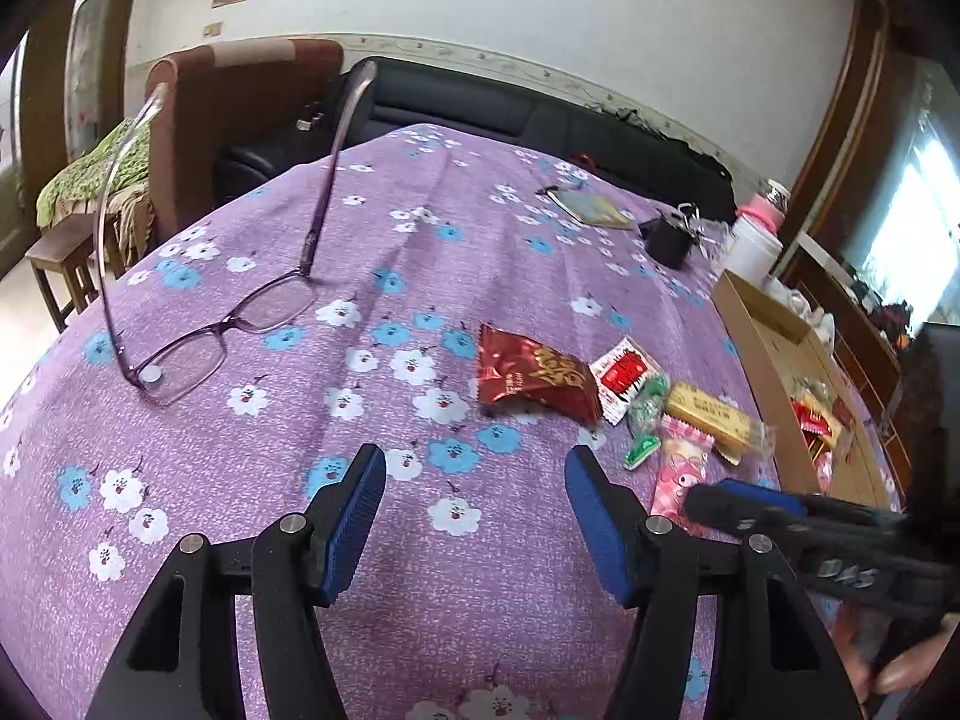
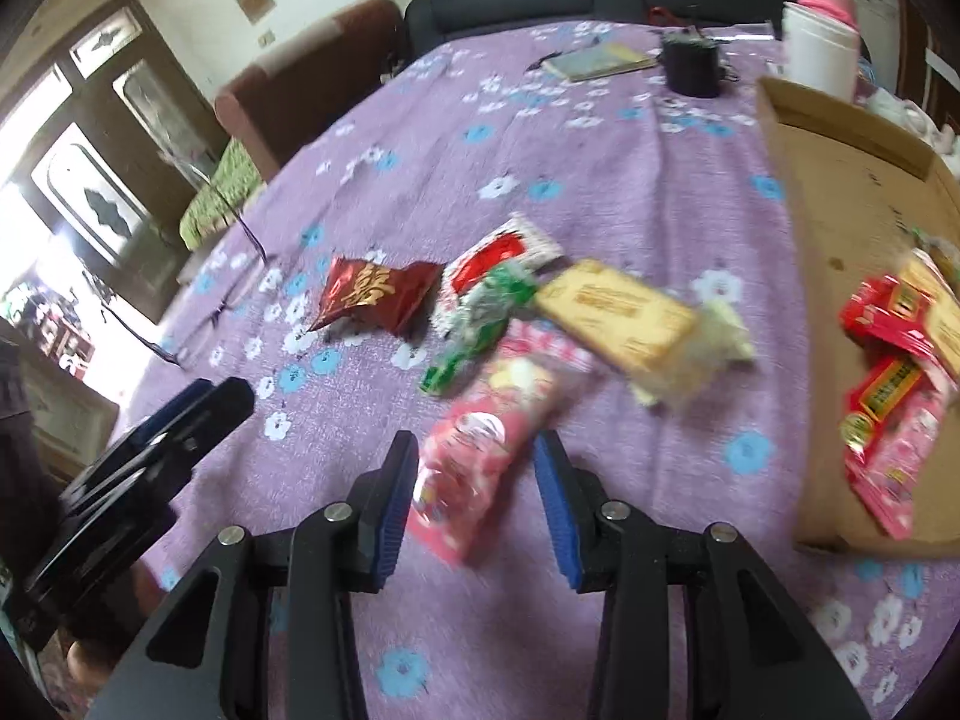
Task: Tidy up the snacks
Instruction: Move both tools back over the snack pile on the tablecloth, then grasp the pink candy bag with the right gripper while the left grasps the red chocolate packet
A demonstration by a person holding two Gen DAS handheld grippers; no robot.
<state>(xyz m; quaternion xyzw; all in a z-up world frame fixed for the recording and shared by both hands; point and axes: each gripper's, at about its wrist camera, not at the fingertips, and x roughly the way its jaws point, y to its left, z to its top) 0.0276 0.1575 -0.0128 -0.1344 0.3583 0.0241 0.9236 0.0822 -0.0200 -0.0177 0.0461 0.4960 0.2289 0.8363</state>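
Observation:
Loose snacks lie on the purple flowered cloth [image 1: 420, 240]: a dark red packet [image 1: 534, 381] [image 2: 372, 294], a white and red packet [image 1: 624, 375], a green sweet [image 1: 645, 426], a gold bar [image 1: 711, 417] [image 2: 624, 312] and a pink packet [image 1: 681, 474] [image 2: 480, 450]. My left gripper [image 1: 474, 462] [image 2: 219, 396] stands open above bare cloth, just short of the dark red packet. My right gripper [image 2: 474, 450] [image 1: 714, 498] is open with the pink packet lying between its fingers; the pads do not press it. The right wrist view is blurred.
A flat cardboard box [image 2: 840, 180] [image 1: 774, 348] at the right holds several red and pink packets [image 2: 894, 384]. Purple glasses [image 1: 222, 330] rest at the left. A notebook [image 1: 591, 207], a black cup [image 1: 666, 243] and a white bottle [image 1: 756, 240] stand at the far edge.

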